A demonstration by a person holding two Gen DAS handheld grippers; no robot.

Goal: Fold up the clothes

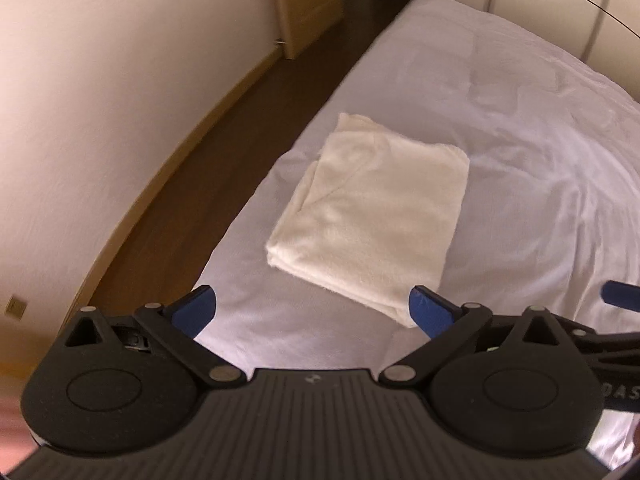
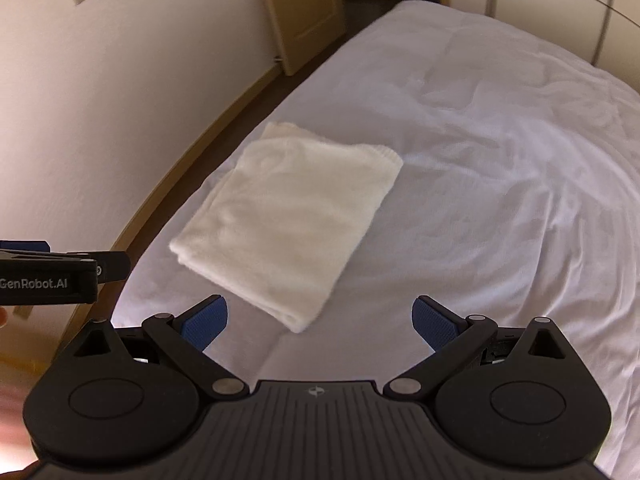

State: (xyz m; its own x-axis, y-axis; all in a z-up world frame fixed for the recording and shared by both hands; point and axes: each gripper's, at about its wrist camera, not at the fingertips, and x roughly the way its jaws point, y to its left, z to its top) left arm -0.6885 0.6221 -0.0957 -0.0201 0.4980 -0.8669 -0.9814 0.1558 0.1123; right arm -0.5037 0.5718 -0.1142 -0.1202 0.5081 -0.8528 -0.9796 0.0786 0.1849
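Note:
A cream fleecy garment (image 1: 372, 212) lies folded into a neat rectangle on the white bed sheet (image 1: 540, 140), near the bed's left edge. It also shows in the right wrist view (image 2: 288, 224). My left gripper (image 1: 312, 308) is open and empty, hovering just short of the garment's near edge. My right gripper (image 2: 320, 320) is open and empty, also just short of the near corner. The left gripper's body (image 2: 52, 272) shows at the left edge of the right wrist view. A blue pad of the right gripper (image 1: 622, 296) shows at the right edge of the left wrist view.
A dark wood floor strip (image 1: 200, 152) runs between the bed and a cream wall (image 1: 100, 100) on the left. A wooden door (image 1: 308, 0) stands at the far end. Pale wardrobe panels (image 1: 560, 8) are behind the bed. The sheet is wrinkled on the right.

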